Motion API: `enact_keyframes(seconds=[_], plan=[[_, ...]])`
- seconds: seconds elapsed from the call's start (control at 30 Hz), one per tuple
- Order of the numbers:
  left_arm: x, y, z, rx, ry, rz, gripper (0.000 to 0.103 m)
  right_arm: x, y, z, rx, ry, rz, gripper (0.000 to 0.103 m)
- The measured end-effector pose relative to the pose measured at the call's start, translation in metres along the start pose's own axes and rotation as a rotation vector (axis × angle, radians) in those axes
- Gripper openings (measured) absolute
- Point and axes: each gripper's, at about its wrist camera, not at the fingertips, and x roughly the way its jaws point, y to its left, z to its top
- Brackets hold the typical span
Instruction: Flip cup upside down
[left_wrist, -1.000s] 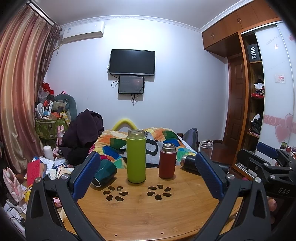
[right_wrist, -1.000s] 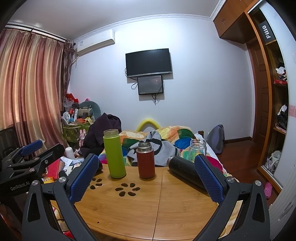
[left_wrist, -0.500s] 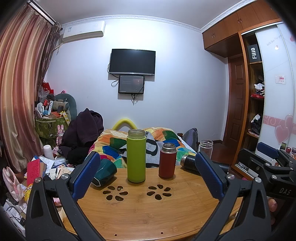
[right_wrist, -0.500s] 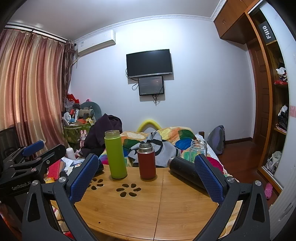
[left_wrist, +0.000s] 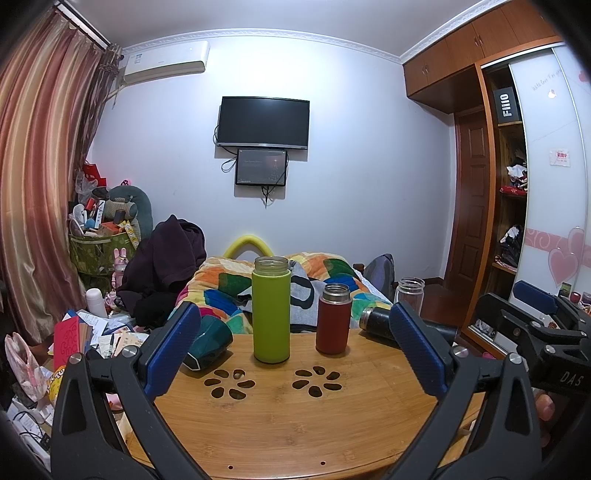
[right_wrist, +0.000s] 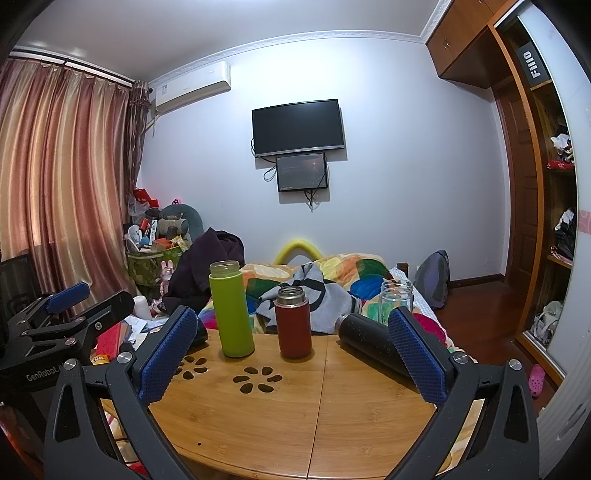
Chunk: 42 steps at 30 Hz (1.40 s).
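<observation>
Bedroom clutter rings a round bamboo worktop (left_wrist: 295, 424), and on it stand the cups. Which cup is meant is unclear: the green cup (left_wrist: 271, 314) stands upright, mouth up, at centre far, with the red cup (left_wrist: 333, 319) upright just right of it. A black flask (right_wrist: 369, 341) lies on its side at the right, a clear jar (right_wrist: 396, 301) stands behind it, and a teal cup (left_wrist: 208, 341) lies tipped at the left edge.

Nothing looks flipped yet, so the whole task appears left to do. The left tongs (left_wrist: 295, 354) gape wide and hold nothing; the right tongs (right_wrist: 291, 356) likewise gape wide and empty. Both hang near, apart from every cup.

Beyond the worktop lies a bed (left_wrist: 325, 269) with a bright quilt; a TV (left_wrist: 263, 122) hangs on the far wall, curtains (left_wrist: 33, 184) fall at left, and a wardrobe (left_wrist: 517, 166) stands at right.
</observation>
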Motion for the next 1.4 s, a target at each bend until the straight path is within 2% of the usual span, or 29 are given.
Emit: enact_keyframes(seconds=[0.43, 0.9, 1.07, 1.2, 1.33, 1.4], plan=[[0.001, 0.000, -0.002, -0.006, 0.008, -0.001, 0.103, 0.003, -0.002, -0.001, 0.004, 0.003, 0.012, 0.103], [0.029, 0.005, -0.005, 0.004, 0.074, 0.034, 0.103, 0.016, -0.012, -0.009, 0.011, 0.032, -0.008, 0.103], [0.074, 0.014, -0.002, 0.047, 0.138, 0.046, 0.103, 0.030, -0.024, -0.019, 0.012, 0.073, -0.041, 0.103], [0.148, 0.022, -0.003, 0.061, 0.270, 0.031, 0.103, 0.038, -0.039, -0.028, 0.048, 0.106, -0.047, 0.103], [0.210, 0.032, -0.007, 0.038, 0.346, 0.058, 0.103, 0.042, -0.052, -0.034, 0.076, 0.127, -0.061, 0.103], [0.238, 0.038, -0.010, -0.001, 0.387, 0.040, 0.103, 0.044, -0.059, -0.037, 0.087, 0.136, -0.069, 0.103]])
